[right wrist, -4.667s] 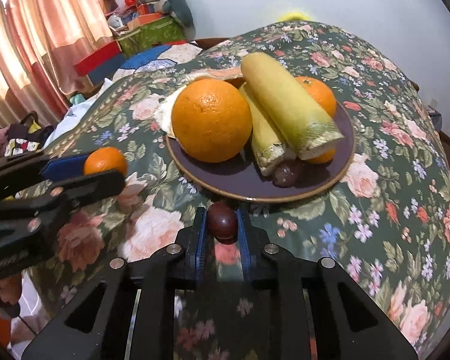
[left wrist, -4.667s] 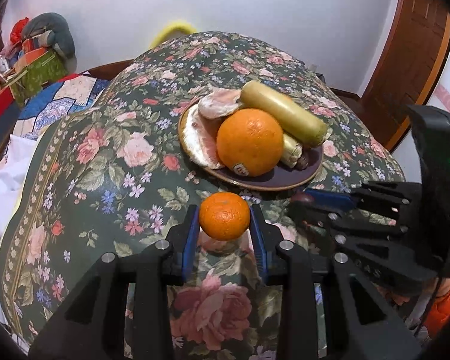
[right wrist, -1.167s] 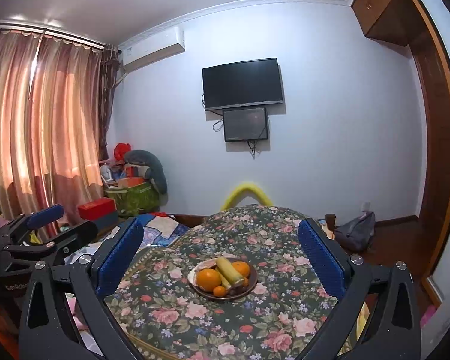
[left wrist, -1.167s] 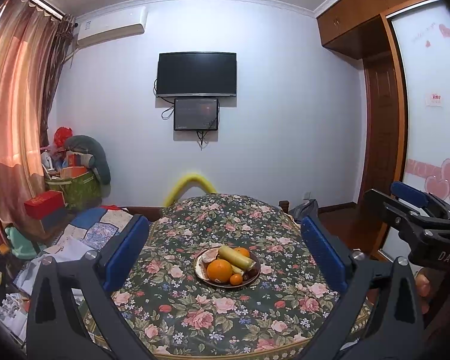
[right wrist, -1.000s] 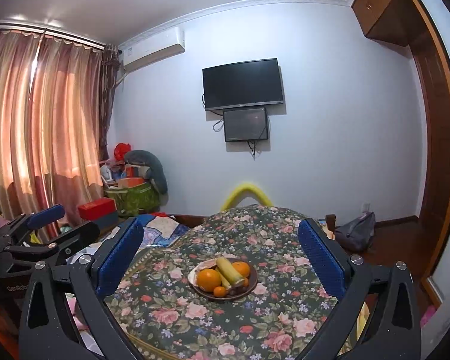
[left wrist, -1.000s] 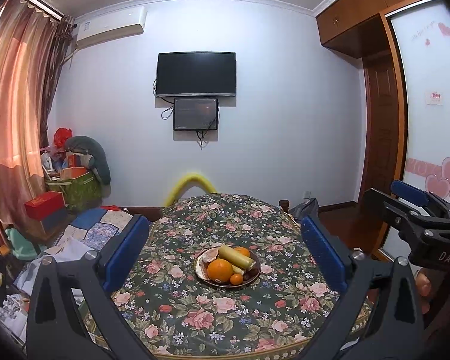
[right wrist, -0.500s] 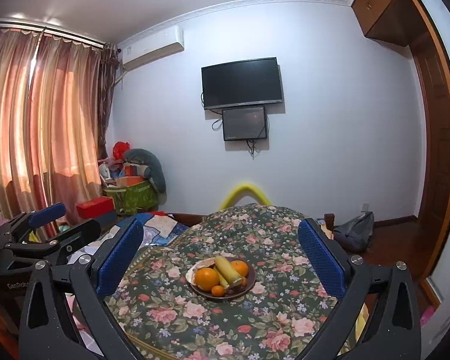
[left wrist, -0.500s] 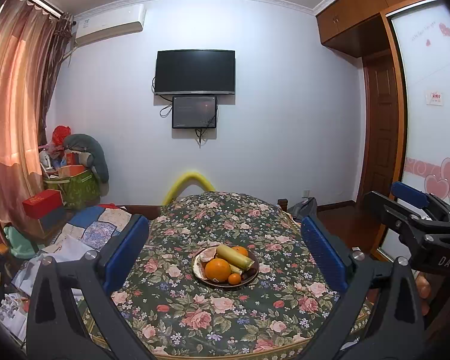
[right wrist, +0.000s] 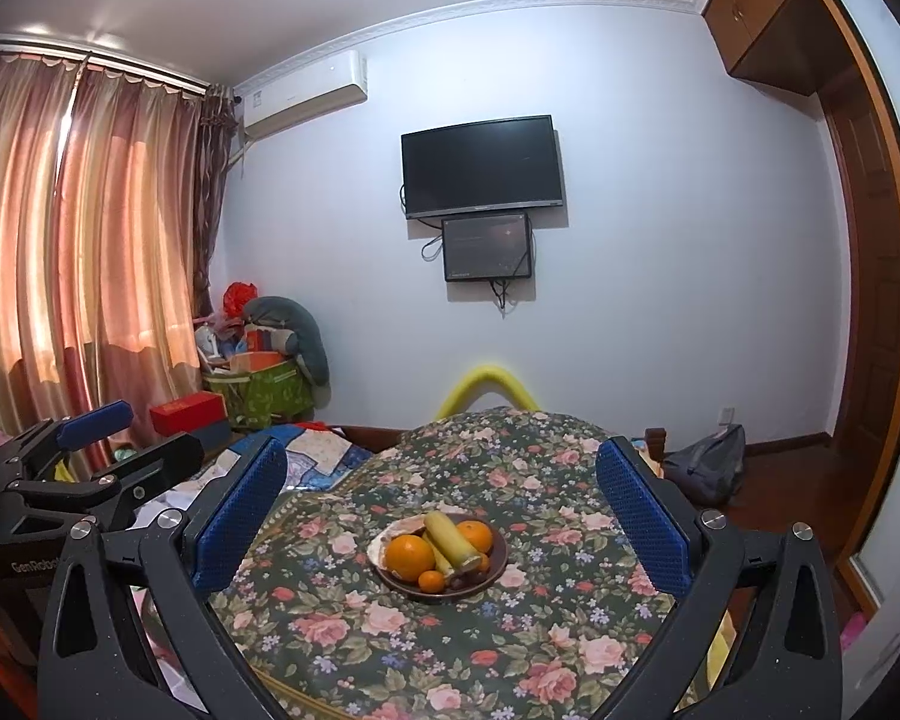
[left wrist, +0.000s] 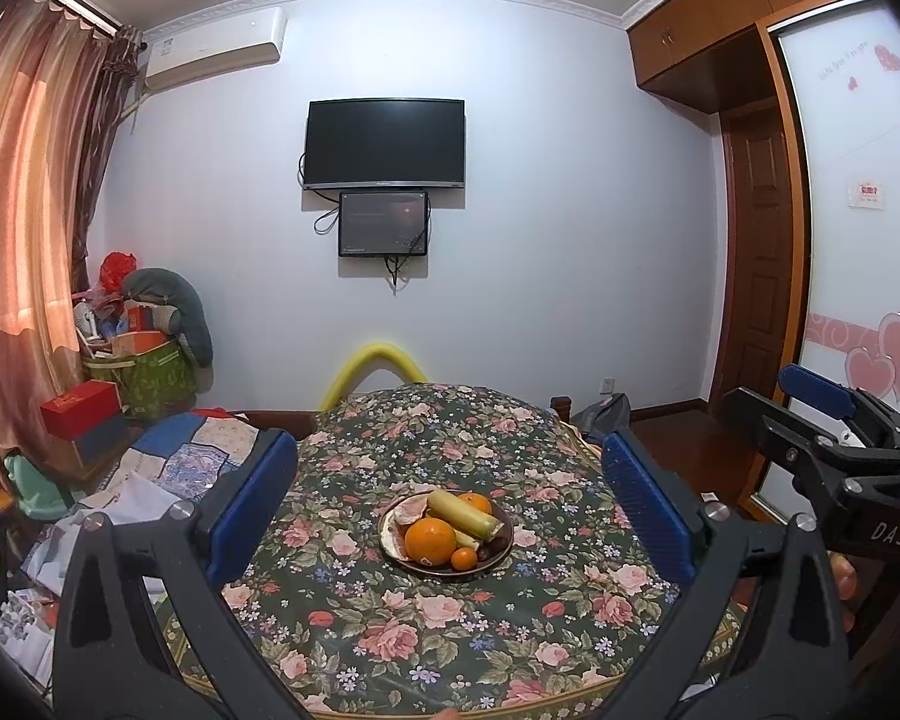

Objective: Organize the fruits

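A dark plate (left wrist: pixel 504 546) sits mid-table on the floral cloth, also in the right wrist view (right wrist: pixel 498 564). It holds a large orange (left wrist: pixel 430 541), a small orange (left wrist: pixel 464 558), another orange (left wrist: pixel 474 503), a yellow-green banana (left wrist: pixel 463 512) and small dark fruits (left wrist: pixel 491 549). My left gripper (left wrist: pixel 447 504) is wide open and empty, held back from and above the table. My right gripper (right wrist: pixel 441 507) is wide open and empty, likewise far back. Each gripper shows at the edge of the other's view.
The round table (left wrist: pixel 450 630) has a floral cloth. A yellow chair back (left wrist: pixel 381 363) stands behind it. Boxes, bags and folded cloths (left wrist: pixel 138 372) pile at the left by the curtain. A wooden door (left wrist: pixel 756 264) and a bag (right wrist: pixel 705 468) are at the right.
Both grippers held fruit at the plate 4.7 s ago; that fruit now lies on the plate and both are open, far back. Over the last second, almost nothing moved.
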A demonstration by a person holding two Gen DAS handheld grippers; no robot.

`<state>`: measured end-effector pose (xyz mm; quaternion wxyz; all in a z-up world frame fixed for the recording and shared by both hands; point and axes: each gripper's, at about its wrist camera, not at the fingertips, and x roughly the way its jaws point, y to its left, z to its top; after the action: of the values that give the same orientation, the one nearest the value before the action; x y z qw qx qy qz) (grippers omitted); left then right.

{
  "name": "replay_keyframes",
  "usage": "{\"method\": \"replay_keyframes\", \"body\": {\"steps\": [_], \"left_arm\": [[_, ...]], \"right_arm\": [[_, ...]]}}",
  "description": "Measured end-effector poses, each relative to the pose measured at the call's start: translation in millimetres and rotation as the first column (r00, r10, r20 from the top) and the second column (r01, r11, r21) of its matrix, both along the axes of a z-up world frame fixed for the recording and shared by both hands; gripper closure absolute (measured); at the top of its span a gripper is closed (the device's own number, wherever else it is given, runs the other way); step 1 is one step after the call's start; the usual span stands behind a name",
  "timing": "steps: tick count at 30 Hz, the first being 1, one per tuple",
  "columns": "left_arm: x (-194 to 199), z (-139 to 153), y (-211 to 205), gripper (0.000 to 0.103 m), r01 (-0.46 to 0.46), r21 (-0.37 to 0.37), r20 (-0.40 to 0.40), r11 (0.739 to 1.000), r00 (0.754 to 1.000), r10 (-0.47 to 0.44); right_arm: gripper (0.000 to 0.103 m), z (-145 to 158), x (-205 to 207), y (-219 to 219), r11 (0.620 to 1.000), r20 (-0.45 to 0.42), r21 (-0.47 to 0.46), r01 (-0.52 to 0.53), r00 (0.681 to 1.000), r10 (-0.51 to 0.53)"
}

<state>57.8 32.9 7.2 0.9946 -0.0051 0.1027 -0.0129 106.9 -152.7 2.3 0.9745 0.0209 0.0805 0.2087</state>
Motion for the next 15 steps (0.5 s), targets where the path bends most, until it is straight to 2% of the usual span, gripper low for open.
{"method": "replay_keyframes", "body": {"steps": [15], "left_arm": [[-0.5, 0.7, -0.5, 0.000, 0.016, -0.004, -0.006, 1.000, 1.000, -0.016]], "right_arm": [[0.000, -1.6, 2.5, -0.5, 1.000, -0.005, -0.007, 0.005, 1.000, -0.005]]}}
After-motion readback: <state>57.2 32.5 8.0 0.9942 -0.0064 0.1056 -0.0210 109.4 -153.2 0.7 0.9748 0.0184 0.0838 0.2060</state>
